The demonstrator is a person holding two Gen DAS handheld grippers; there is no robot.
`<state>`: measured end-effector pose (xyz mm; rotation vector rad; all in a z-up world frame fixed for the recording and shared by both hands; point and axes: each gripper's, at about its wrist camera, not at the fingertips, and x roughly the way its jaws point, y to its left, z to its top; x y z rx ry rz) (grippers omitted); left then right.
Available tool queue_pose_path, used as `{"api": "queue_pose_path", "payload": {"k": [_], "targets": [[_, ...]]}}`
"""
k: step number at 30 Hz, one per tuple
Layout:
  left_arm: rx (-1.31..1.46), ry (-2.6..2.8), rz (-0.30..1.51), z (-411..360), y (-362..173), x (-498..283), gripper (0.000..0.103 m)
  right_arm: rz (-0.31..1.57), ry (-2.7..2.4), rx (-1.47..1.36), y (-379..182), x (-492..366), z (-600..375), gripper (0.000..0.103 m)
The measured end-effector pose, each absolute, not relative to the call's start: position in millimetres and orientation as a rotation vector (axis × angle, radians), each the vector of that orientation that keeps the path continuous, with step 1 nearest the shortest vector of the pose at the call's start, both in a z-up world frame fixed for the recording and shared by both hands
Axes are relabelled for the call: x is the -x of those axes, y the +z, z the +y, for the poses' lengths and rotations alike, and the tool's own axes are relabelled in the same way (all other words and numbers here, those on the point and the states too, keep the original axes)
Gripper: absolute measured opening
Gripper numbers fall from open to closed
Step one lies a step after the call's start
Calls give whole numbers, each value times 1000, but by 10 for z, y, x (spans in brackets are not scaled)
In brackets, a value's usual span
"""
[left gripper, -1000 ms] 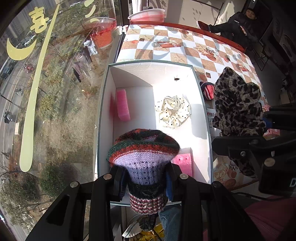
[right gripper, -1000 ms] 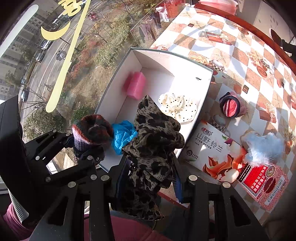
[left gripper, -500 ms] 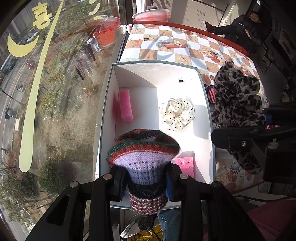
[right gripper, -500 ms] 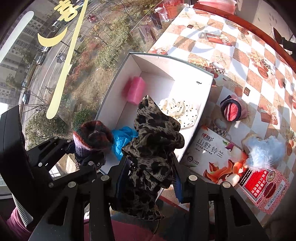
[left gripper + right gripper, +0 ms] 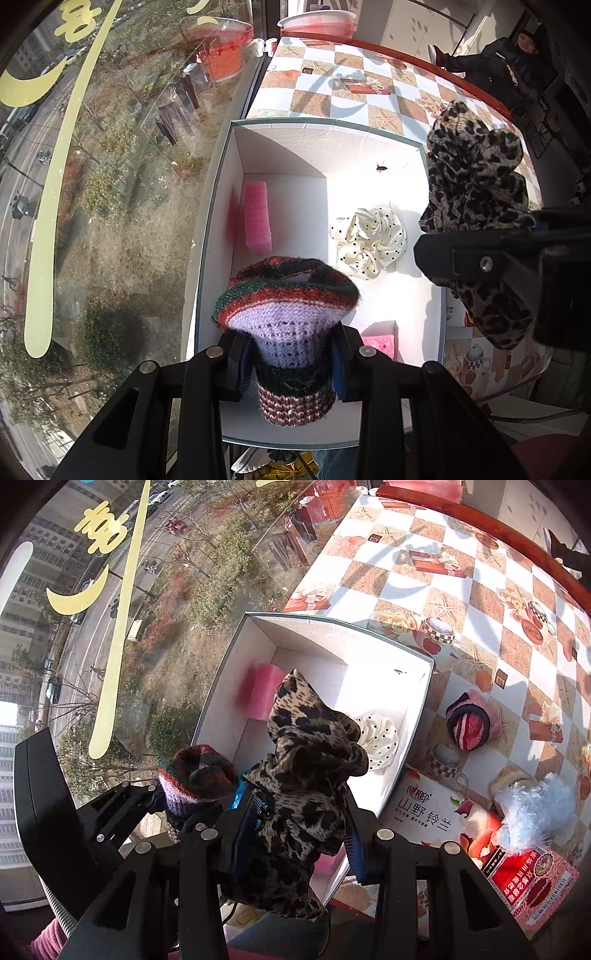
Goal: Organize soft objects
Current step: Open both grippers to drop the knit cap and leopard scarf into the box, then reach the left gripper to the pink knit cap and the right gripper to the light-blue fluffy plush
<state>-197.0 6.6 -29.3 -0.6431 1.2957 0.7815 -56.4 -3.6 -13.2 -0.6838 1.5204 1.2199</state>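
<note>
My left tongs (image 5: 291, 363) pinch the striped knit hat (image 5: 288, 314) by its ribbed cuff over the white box (image 5: 221, 206); my right tongs (image 5: 295, 834) squeeze the leopard-print cloth (image 5: 306, 760) mid-bunch beside it. Both look light, limp, compressible, and unlikely to slip.

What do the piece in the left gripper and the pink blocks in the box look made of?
Striped knit piece: wool-like yarn, matte and fuzzy, with visible stitch rows. Pink blocks: apparently soft foam, matte with a porous, pitted surface.
</note>
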Motion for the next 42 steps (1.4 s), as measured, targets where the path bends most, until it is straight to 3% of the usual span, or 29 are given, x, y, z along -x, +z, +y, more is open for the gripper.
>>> {"api": "queue_pose_path", "payload": {"k": [6, 8, 9, 11, 12, 13, 14, 16, 19, 20, 32, 42], "targets": [[643, 762, 1296, 7, -305, 1973, 41, 1537, 1230, 688, -182, 573, -28, 44], [641, 761, 1294, -3, -290, 1972, 47, 1540, 1235, 691, -183, 576, -25, 44], [640, 762, 1296, -12, -287, 1975, 51, 1540, 1233, 694, -184, 574, -27, 44], [635, 770, 1297, -14, -280, 1970, 75, 1544, 1232, 688, -188, 559, -24, 46], [636, 777, 1283, -20, -260, 1981, 79, 1546, 1231, 682, -183, 551, -26, 51], [646, 782, 1265, -12, -231, 2002, 82, 1540, 1228, 678, -171, 543, -31, 70], [656, 787, 1253, -4, -227, 2008, 85, 1528, 1220, 676, -160, 527, -36, 79], [671, 791, 1238, 13, -218, 2024, 86, 1532, 1218, 664, -142, 498, -47, 81], [698, 802, 1232, 45, -211, 2035, 102, 1549, 1207, 661, -149, 443, -69, 85], [703, 802, 1223, 54, -210, 2021, 103, 1559, 1199, 658, -153, 417, -82, 103], [612, 698, 1197, 9, -15, 1402, 103, 1535, 1011, 633, 169, -715, -550, 103], [529, 594, 1260, -240, -29, 789, 103, 1610, 781, 911, -591, -1437, -864, 103]]}}
